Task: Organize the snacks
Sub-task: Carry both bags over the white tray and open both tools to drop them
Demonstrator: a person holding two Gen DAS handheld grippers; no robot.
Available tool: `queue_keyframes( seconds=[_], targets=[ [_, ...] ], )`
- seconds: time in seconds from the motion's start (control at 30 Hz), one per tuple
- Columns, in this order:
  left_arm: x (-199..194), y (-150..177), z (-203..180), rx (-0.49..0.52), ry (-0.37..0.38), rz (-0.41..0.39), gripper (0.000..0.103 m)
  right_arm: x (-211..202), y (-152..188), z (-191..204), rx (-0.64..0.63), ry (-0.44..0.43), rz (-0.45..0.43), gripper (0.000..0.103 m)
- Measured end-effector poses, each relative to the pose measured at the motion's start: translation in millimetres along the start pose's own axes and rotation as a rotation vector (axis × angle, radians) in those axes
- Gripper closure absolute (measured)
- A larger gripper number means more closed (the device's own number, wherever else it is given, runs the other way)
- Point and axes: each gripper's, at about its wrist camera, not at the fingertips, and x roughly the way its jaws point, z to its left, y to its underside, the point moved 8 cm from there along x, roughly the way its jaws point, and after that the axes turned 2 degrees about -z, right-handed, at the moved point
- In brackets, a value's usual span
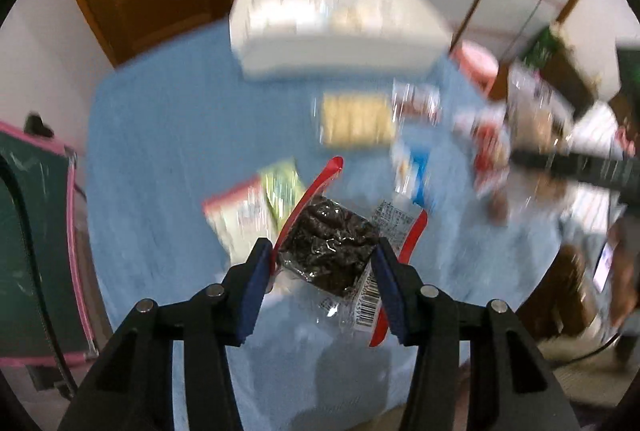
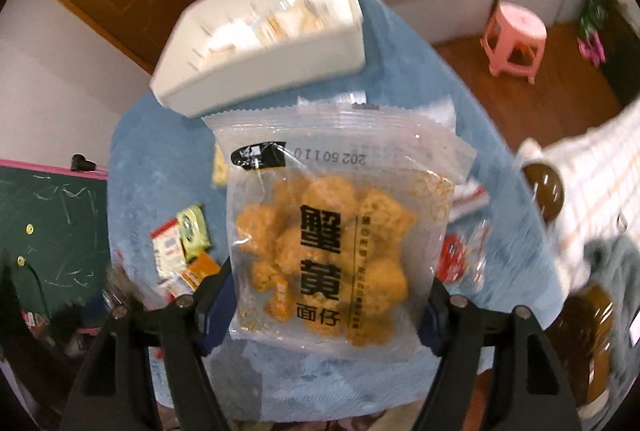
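Observation:
My left gripper [image 1: 322,255] is shut on a clear, red-edged packet of dark snack [image 1: 328,251], held above the blue cloth. My right gripper [image 2: 326,305] is shut on a clear packet of golden noodle bites with black characters [image 2: 332,243], its pads pressing the packet's two sides. A white bin [image 1: 340,27], also seen in the right wrist view [image 2: 264,35], stands at the far end of the table with some pale packets inside. Loose snacks lie on the cloth: a cracker pack [image 1: 356,119], a green-and-red packet [image 1: 256,203] and a blue-and-white one [image 1: 416,171].
The round table wears a blue cloth [image 1: 168,151]. A green board with a pink frame [image 2: 52,231] stands at the left. A pink stool [image 2: 514,37] is on the wooden floor beyond the table. More small packets [image 2: 180,247] lie at the cloth's left edge.

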Motion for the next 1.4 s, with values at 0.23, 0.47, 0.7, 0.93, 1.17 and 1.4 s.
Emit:
queue_keyframes(
  seconds=[0.23, 0.47, 0.7, 0.93, 1.17, 1.4],
  targets=[
    [-66.9, -103.5, -5.8, 0.002, -0.035, -0.2, 0.053, -46.9, -55.3, 28.0, -0.136, -0.017, -0.144, 0.029],
    [-86.5, -200.7, -6.5, -0.026, -0.09, -0.302, 0.053, -96.8, -140.5, 54.8, -0.241, -0.042, -0.316, 0.028],
    [-69.9, -287.9, 2.0, -0.061, -0.122, -0.344, 0.053, -99.4, -220.0, 73.6, -0.285, -0.031, -0.405, 0.027],
    [-16.5, -338.2, 17.8, -0.123, -0.154, -0.302, 0.053, -46.4, -266.4, 79.1, -0.318, 0.016, -0.335, 0.025],
    [36.3, -344.5, 30.9, -0.15, -0.145, -0.227, 0.013, 26.5, -273.9, 83.3, -0.334, 0.011, -0.169, 0.021],
    [55.7, -332.4, 48.5, -0.23, -0.141, -0.18, 0.004, 64.3, -260.6, 79.1, -0.32, 0.025, -0.074, 0.019]
  ],
)
